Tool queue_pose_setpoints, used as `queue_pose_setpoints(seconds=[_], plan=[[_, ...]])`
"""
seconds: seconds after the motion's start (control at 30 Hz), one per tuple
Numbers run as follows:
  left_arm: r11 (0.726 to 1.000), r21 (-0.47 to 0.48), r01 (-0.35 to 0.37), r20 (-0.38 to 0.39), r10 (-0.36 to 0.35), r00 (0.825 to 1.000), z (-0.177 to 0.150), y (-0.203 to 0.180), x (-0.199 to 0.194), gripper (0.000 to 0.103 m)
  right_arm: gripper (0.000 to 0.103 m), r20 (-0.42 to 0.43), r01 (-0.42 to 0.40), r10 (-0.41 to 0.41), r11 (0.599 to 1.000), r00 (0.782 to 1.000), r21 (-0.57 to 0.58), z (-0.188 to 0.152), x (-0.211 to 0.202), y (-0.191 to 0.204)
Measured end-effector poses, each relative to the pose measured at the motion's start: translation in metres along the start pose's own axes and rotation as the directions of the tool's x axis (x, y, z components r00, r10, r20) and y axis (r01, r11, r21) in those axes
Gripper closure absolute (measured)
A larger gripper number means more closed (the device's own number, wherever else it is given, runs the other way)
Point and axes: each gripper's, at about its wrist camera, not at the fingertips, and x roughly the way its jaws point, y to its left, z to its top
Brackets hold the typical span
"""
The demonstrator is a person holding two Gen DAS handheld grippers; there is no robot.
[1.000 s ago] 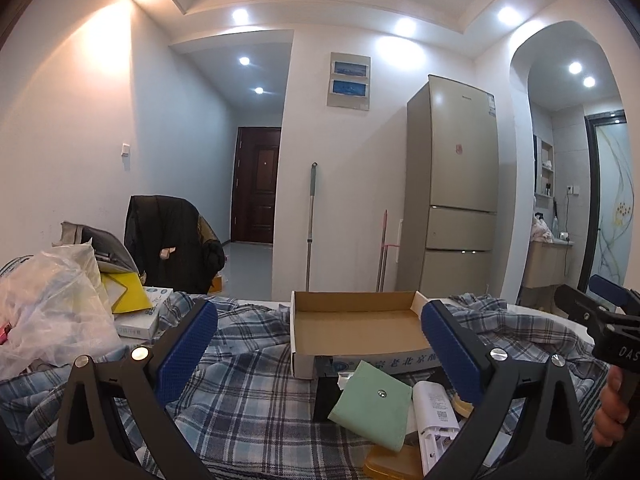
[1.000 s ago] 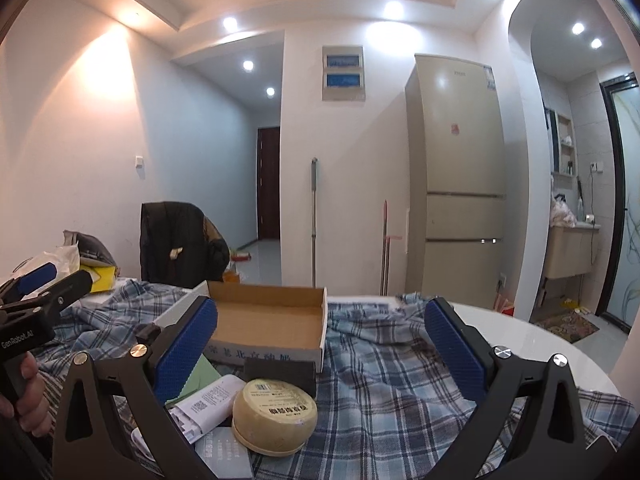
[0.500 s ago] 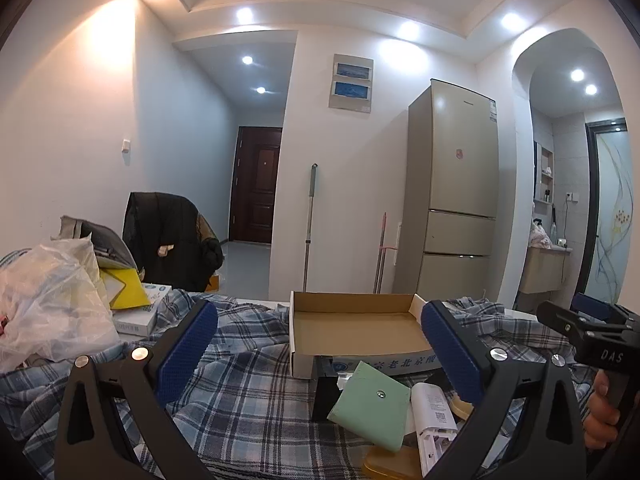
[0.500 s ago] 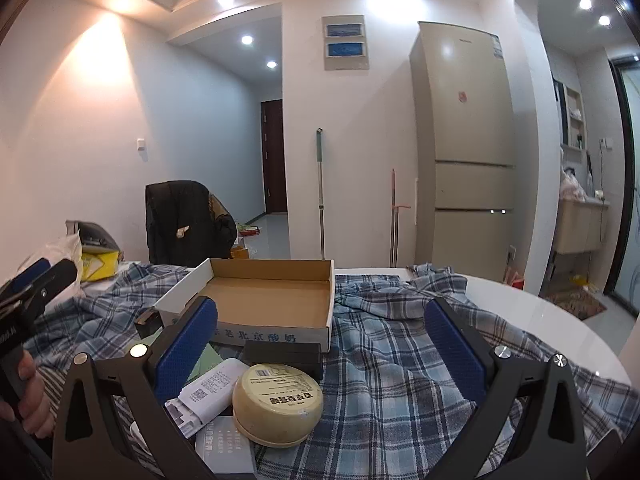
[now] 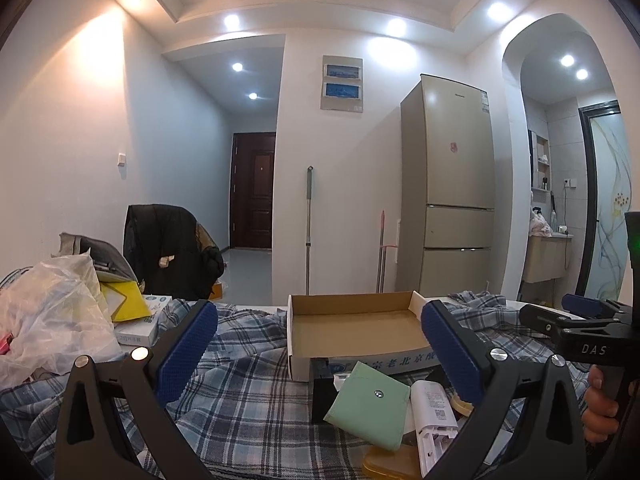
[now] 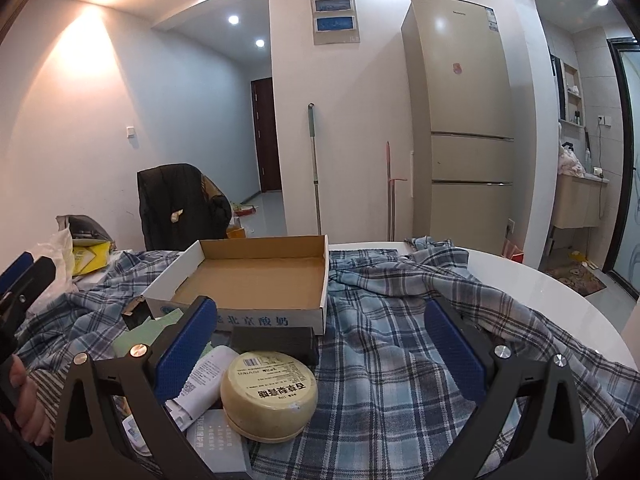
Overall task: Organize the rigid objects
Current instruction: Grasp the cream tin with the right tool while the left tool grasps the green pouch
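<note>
An empty shallow cardboard box [image 5: 356, 330] [image 6: 256, 280] lies on a plaid cloth over the table. In front of it is a small pile: a round cream tin [image 6: 269, 394], a black box [image 6: 274, 340], a white tube [image 6: 202, 380] [image 5: 434, 408], a green pouch [image 5: 370, 402] and a grey booklet [image 6: 218, 446]. My left gripper [image 5: 318, 358] is open above the cloth, left of the pile. My right gripper [image 6: 320, 350] is open, hovering just over the tin and black box. Each gripper shows at the edge of the other's view, held by a hand.
A plastic bag [image 5: 48, 320], a yellow packet [image 5: 126, 304] and a white carton [image 5: 138, 330] crowd the table's left end. A chair with a dark jacket [image 5: 168, 252] stands behind. The bare white table edge [image 6: 568, 312] curves at the right. A fridge [image 5: 452, 184] stands beyond.
My right gripper has tipped downward and come closer to the pile, so the tin and box look larger. The left gripper has barely shifted.
</note>
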Motion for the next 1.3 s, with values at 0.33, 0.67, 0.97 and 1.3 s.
queue_pose_setpoints(seconds=[0.33, 0.67, 0.97, 1.3], plan=[[0.999, 0.052, -0.016, -0.045, 0.019, 0.999, 0.03, -0.005, -0.007, 0.0, 0.0, -0.198, -0.14, 0.124, 0.988, 0.972, -0.069, 0.028, 0.003, 0.012], [0.994, 0.106, 0.015, -0.237, 0.011, 0.971, 0.034, -0.017, 0.005, 0.0, 0.008, -0.52, -0.195, 0.238, 0.971, 0.82, 0.137, -0.017, 0.069, 0.003], [0.997, 0.011, 0.074, -0.434, -0.062, 0.899, 0.004, 0.017, 0.022, 0.0, 0.029, -0.575, -0.223, 0.309, 0.95, 0.758, 0.217, -0.035, 0.091, 0.0], [0.945, 0.205, 0.254, -0.537, -0.109, 0.837, -0.018, -0.009, 0.034, 0.022, 0.029, -0.43, -0.201, 0.228, 0.974, 0.874, 0.107, -0.017, 0.056, 0.001]])
